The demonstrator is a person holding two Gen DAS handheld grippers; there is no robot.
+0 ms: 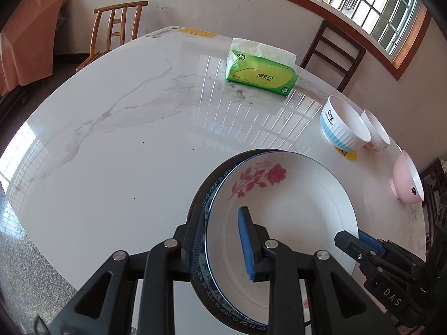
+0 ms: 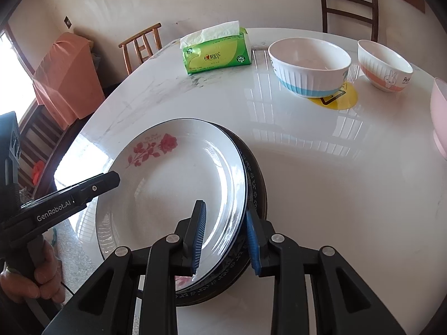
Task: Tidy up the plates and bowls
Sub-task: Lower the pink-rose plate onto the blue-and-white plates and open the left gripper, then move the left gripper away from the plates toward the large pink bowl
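A white plate with a red rose (image 1: 285,212) (image 2: 173,184) lies on top of a blue-patterned plate (image 1: 201,203) (image 2: 252,178) and a dark plate under it. My left gripper (image 1: 220,240) straddles the stack's left rim, one finger inside the top plate and one outside. My right gripper (image 2: 226,237) straddles the right rim the same way. Each gripper shows in the other's view, the right one in the left wrist view (image 1: 363,248) and the left one in the right wrist view (image 2: 92,187). A blue-banded white bowl (image 1: 342,127) (image 2: 310,65), a rabbit bowl (image 1: 377,131) (image 2: 384,65) and a pink bowl (image 1: 406,178) (image 2: 440,117) stand beyond.
A green tissue pack (image 1: 261,74) (image 2: 218,51) lies at the far side of the white marble table (image 1: 125,139). A yellow coaster (image 2: 343,99) sits under the banded bowl. Wooden chairs (image 1: 117,28) (image 2: 349,2) stand around the table.
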